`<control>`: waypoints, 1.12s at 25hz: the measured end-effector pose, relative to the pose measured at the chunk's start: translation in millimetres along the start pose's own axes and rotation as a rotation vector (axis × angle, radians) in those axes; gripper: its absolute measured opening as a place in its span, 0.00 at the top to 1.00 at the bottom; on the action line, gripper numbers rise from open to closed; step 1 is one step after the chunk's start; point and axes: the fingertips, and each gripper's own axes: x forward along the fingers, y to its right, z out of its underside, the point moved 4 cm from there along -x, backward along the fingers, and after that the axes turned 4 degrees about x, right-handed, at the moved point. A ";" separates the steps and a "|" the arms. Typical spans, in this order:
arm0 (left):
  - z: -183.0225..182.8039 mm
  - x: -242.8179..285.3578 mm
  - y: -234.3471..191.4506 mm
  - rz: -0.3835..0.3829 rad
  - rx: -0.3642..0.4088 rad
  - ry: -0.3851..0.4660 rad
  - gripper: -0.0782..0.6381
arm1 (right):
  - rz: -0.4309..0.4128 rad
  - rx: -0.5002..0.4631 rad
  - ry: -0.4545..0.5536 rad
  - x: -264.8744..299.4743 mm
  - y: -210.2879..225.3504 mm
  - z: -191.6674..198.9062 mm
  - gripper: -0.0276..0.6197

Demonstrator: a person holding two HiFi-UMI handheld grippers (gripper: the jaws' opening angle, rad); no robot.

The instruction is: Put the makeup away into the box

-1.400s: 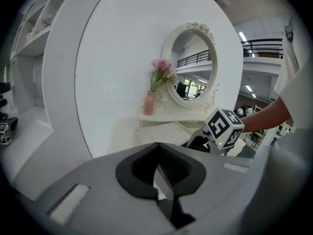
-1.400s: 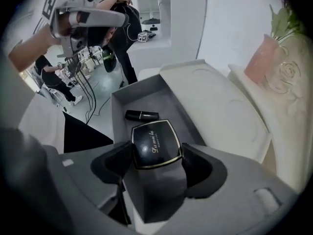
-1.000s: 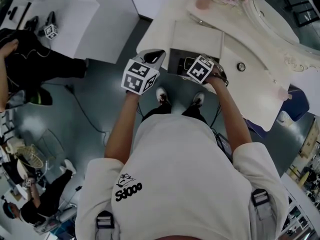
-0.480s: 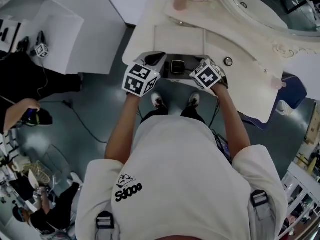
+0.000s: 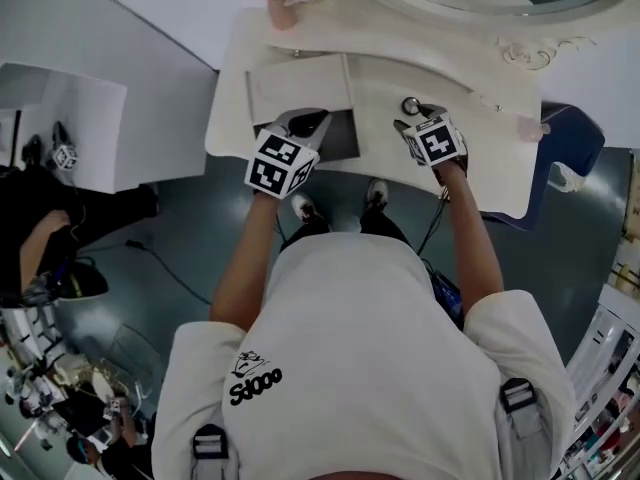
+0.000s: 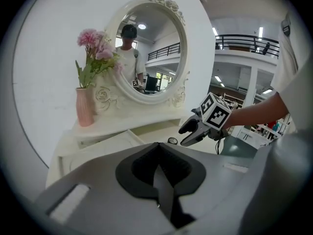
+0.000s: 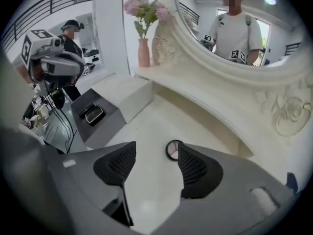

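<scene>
A small round compact point(image 5: 411, 105) point(image 7: 171, 150) lies on the white vanity top point(image 5: 470, 158). My right gripper point(image 5: 412, 121) point(image 7: 157, 147) hovers over it, open. Its jaws have just been closing, and the compact sits just past the right fingertip with nothing pressed between the pads. The box point(image 5: 338, 136) point(image 7: 98, 126) is a dark grey tray beside a white lid point(image 7: 124, 94), with a black rectangular makeup case point(image 7: 92, 114) inside. My left gripper point(image 5: 306, 122) point(image 6: 157, 145) is shut and empty at the box's left edge. It sees the right gripper point(image 6: 186, 133) and the compact point(image 6: 172, 141).
A pink vase of flowers point(image 5: 283, 8) point(image 6: 85, 106) stands at the table's back left. An oval mirror point(image 6: 146, 53) with a carved white frame backs the table. Another person point(image 5: 40, 238) sits on the floor side at the left.
My right gripper has moved right, from over the dark box to the round compact. The left gripper stays near the box's left edge. The head view has swung, so the table sits further left.
</scene>
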 end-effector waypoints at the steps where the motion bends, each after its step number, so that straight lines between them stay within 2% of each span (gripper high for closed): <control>1: -2.3 4.6 3.2 -0.002 0.001 -0.004 0.87 | 0.005 0.020 -0.001 2.1 9.7 5.8 0.54; 5: -5.4 17.7 13.5 -0.028 -0.014 -0.023 0.87 | 0.011 0.044 -0.022 12.3 36.3 24.8 0.51; 15: -2.3 22.5 27.6 -0.129 -0.034 -0.092 0.87 | -0.089 -0.019 -0.003 52.2 50.9 22.2 0.51; 18: 3.1 18.8 29.6 -0.163 -0.049 -0.102 0.87 | -0.111 -0.007 -0.009 63.0 49.8 23.0 0.58; 22: 12.4 13.9 29.9 -0.201 -0.066 -0.118 0.87 | -0.113 0.002 0.013 64.1 55.5 24.8 0.62; 28: 12.9 5.0 19.8 -0.225 -0.066 -0.101 0.87 | -0.104 0.000 0.010 62.9 52.8 22.8 0.63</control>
